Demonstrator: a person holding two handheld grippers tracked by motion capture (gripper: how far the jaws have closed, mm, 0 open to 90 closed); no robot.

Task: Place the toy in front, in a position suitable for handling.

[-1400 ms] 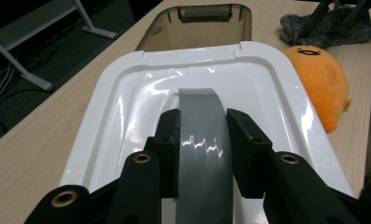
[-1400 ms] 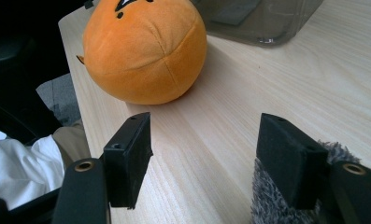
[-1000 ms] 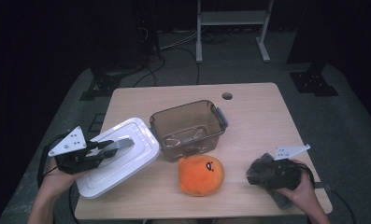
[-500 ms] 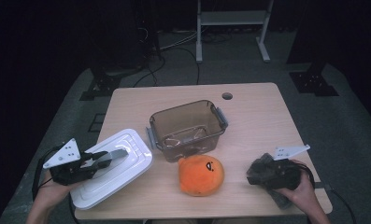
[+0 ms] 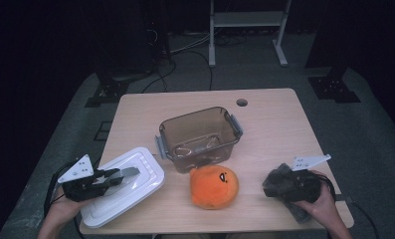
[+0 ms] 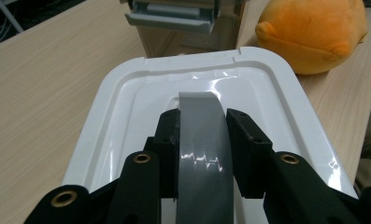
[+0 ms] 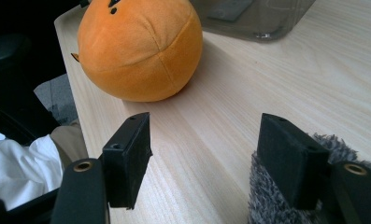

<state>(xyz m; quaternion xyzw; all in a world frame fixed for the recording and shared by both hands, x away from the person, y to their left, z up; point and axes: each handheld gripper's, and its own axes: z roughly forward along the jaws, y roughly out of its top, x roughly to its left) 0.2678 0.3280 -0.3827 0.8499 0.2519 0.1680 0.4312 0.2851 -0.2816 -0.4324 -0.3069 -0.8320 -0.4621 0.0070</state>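
High view: lid (image 5: 128,186) lies white at the table's (image 5: 274,124) near left corner, overhanging the edge, under the left gripper (image 5: 116,176); clear bin (image 5: 199,137) stands just beyond it, orange plush (image 5: 214,186) between both tools. Against a second ago, lid and left gripper sit lower and nearer the person. Right gripper (image 5: 270,183) rests well apart at the plush's far side.
Left gripper view: jaws clench the lid's grey handle (image 6: 203,140), pads pressing both sides; white lid spreads ahead, bin and plush beyond.
Right gripper view: right gripper's jaws gape, released; plush ahead-left, grey fuzzy cloth (image 7: 286,200) against the right jaw.
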